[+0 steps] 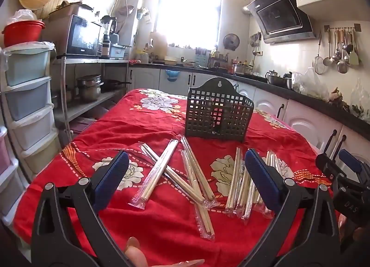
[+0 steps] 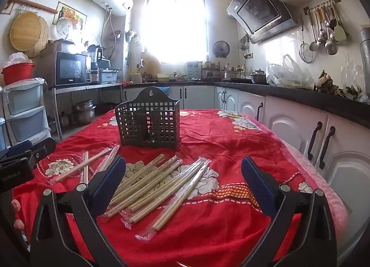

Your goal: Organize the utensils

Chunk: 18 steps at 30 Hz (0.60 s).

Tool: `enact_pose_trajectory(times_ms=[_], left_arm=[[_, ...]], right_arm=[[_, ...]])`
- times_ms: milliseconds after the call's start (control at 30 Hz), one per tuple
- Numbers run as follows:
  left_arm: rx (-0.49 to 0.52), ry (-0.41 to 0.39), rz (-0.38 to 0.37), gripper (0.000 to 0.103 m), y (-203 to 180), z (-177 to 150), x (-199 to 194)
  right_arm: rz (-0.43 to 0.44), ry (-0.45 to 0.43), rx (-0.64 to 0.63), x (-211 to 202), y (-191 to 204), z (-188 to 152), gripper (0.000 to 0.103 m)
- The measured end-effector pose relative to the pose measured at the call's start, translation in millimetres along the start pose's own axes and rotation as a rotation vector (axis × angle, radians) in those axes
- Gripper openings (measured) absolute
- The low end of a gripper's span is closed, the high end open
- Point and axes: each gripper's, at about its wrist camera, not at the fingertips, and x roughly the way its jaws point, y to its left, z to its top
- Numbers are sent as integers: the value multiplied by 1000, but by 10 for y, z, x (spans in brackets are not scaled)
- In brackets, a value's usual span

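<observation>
A: Kitchen, daylight. On the left, the left gripper (image 1: 186, 178) hovers released, jaws wide, nothing between them, over a bench (image 1: 97, 132) draped in a red floral cloth. What lies under it?

B: Chopsticks in clear sleeves. A crossed batch (image 1: 161, 172) lies left of centre; a second pile (image 2: 159, 186) sits to its right, in front of the right gripper (image 2: 183, 181), which is also released and empty.

A: And the holder?

B: A dark lattice basket (image 1: 218, 114) stands upright beyond both piles, apart from them, apparently empty.

A: How will the pairs handle?

B: Likely light and stiff, but the film looks slick and loose. Pinching mid-length across both sticks seems safest; an end grip may let a pair swing or slide out. The overlapping ones probably need lifting from the top of the heap first.
</observation>
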Motion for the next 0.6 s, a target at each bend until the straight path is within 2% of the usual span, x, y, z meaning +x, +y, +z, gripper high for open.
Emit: enact_pose_trajectory(times_ms=[600], left_arm=[[-8,-4,-3,93,56,8,-14]], right_arm=[[5,-1,5,33,-23,-5,97]])
